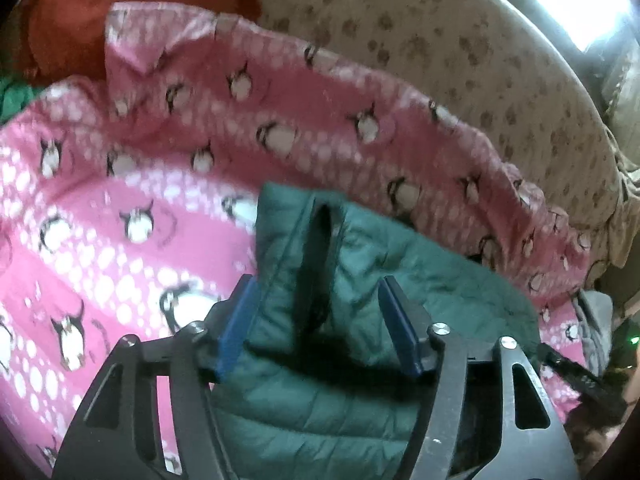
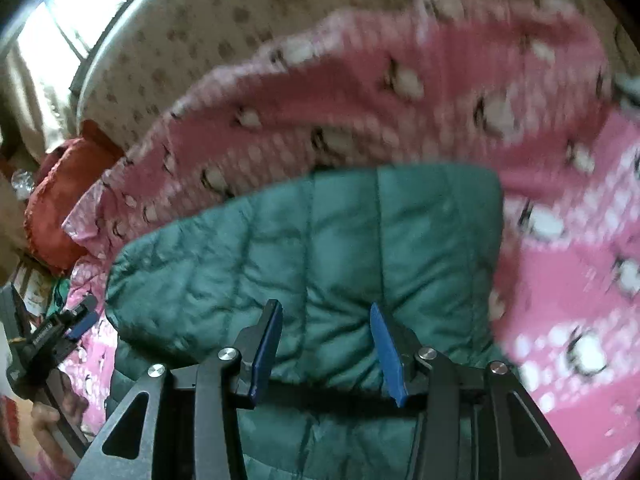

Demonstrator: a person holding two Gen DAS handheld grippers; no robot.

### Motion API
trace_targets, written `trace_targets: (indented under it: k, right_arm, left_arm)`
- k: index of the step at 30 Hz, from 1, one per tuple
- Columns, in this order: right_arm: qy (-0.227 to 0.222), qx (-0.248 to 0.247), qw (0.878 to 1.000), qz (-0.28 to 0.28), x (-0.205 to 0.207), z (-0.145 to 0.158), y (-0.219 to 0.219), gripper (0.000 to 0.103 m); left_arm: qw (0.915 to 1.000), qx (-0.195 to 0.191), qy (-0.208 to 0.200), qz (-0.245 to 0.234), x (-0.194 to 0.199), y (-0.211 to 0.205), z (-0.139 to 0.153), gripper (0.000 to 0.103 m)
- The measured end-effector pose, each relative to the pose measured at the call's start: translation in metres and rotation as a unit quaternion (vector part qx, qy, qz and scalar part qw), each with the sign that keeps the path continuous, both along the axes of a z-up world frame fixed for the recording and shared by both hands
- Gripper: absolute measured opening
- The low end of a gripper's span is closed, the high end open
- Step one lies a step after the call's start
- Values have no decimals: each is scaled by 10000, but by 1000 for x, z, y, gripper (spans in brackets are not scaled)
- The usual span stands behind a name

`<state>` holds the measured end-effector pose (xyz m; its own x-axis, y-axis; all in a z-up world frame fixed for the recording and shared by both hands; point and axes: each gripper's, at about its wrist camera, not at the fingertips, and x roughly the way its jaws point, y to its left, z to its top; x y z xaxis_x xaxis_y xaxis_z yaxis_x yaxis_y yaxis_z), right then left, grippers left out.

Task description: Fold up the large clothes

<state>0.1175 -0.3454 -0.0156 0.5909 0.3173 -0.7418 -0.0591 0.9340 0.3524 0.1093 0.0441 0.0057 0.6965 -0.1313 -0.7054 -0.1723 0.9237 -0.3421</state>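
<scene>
A dark green quilted jacket (image 1: 400, 248) lies folded on a pink penguin-print blanket (image 1: 120, 200). My left gripper (image 1: 318, 284) stands open around an upright fold of the jacket; its blue pads (image 1: 236, 320) sit wide on either side of the fold. In the right wrist view the jacket (image 2: 240, 248) spreads flat, its far edge straight. My right gripper (image 2: 324, 306) hovers over its near part, jaws partly apart with quilted fabric showing between them and no pinch visible. The left gripper (image 2: 60, 328) shows at that view's left edge, held by a hand (image 2: 44, 416).
The blanket (image 2: 560, 200) is rumpled along its far edge on a beige paw-print sheet (image 1: 440, 40). An orange cushion (image 1: 100, 0) lies at the far left corner, also visible as the cushion (image 2: 60, 200). A bright window (image 1: 580, 0) is beyond the bed.
</scene>
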Motion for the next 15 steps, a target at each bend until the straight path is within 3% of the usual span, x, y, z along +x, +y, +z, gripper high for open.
trace_targets:
  k: [5,9,12,15]
  right_arm:
    - [-273,-521,9981,-184,10,13,4,44]
    - [-140,-804,9966,-88,28,-2,18,44]
    - [-105,-1282,9917,-56,42,-21,31,44]
    - [-78,-1453,9893,-130,51,-40,34,45]
  left_arm:
    - [9981,541,290,-85,27,-23,-16,63]
    - [9944,850,622,-99,55,-34,-46,63]
    - [9928,1014,619,-133,67,-38,-55,66]
    - [9911,1177,574,-233,73,-42,-59,72]
